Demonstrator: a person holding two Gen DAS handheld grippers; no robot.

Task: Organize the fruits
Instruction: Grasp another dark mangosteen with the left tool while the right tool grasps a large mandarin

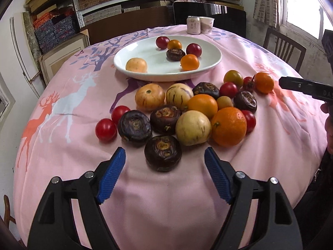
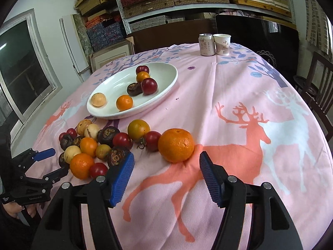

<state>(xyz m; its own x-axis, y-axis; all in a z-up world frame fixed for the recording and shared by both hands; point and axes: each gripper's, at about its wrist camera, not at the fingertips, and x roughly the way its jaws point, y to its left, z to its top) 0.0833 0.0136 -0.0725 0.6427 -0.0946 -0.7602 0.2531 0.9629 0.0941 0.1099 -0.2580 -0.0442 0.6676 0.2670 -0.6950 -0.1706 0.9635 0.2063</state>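
Note:
A white oval plate [image 1: 129, 59] [image 2: 166, 79] holds several fruits: red tomatoes, small oranges, a dark water chestnut and a pale yellow fruit. A pile of mixed fruit lies on the pink cloth in front of it. My left gripper [image 1: 164, 160] is open, with a dark water chestnut [image 1: 163, 153] lying between its blue fingertips. My right gripper [image 2: 166, 162] is open just in front of an orange [image 2: 176, 145]; neither touches fruit. The left gripper also shows in the right wrist view [image 2: 55, 162], and part of the right gripper shows in the left wrist view [image 1: 301, 86].
A drink can [image 2: 206, 44] and a paper cup [image 2: 222, 44] stand at the table's far edge. A pink deer-print cloth [image 2: 249, 145] covers the round table. Chairs [image 2: 318, 83] stand at the right. Shelves of boxes [image 2: 158, 0] line the back wall.

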